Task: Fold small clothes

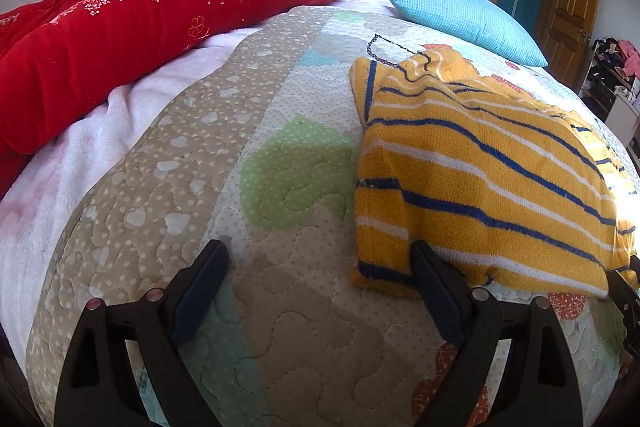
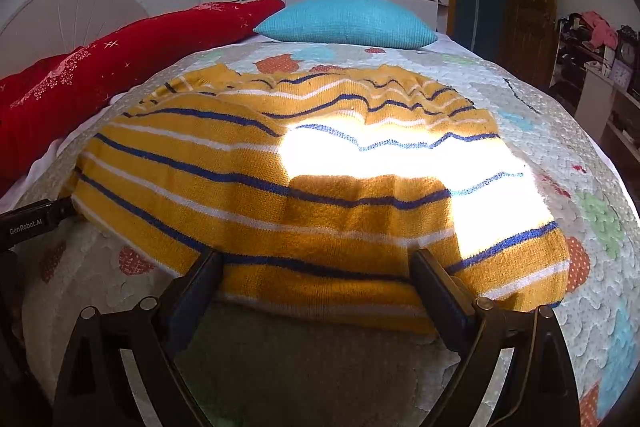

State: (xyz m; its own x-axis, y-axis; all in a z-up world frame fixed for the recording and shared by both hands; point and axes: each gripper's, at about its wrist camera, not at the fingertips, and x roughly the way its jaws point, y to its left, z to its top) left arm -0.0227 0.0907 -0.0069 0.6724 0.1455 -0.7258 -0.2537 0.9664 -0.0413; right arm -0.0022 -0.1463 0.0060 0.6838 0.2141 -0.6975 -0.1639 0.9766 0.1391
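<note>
Left wrist view: your left gripper (image 1: pixel 318 263) is spread wide, holding nothing, low over the quilt (image 1: pixel 192 163). Its right finger sits at the near-left corner of the sweater (image 1: pixel 480 167), tip overlapping the hem, while the other finger is on bare quilt well to the side. Risk: if you close from here you probably pinch quilt w/ the knit, or catch only one layer of the hem, so the fold drags the bedcover or opens the sweater up. A thin dark chain (image 1: pixel 384 47) lies at the far collar end and could snag when that end moves. Right wrist view: your right gripper (image 2: pixel 318 263) is also wide w/ nothing held, both fingers at the sweater's near edge, straddling its middle; can't tell if they're touching or just above. Sun patch (image 2: pixel 400 151) blows out the right half, so the edge there is hard to read and you may misjudge it. Grippers sit at uneven spots along the hem, so the lift could skew. Red blanket (image 2: pixel 100 75) and blue pillow (image 2: pixel 348 21) are well clear.
</note>
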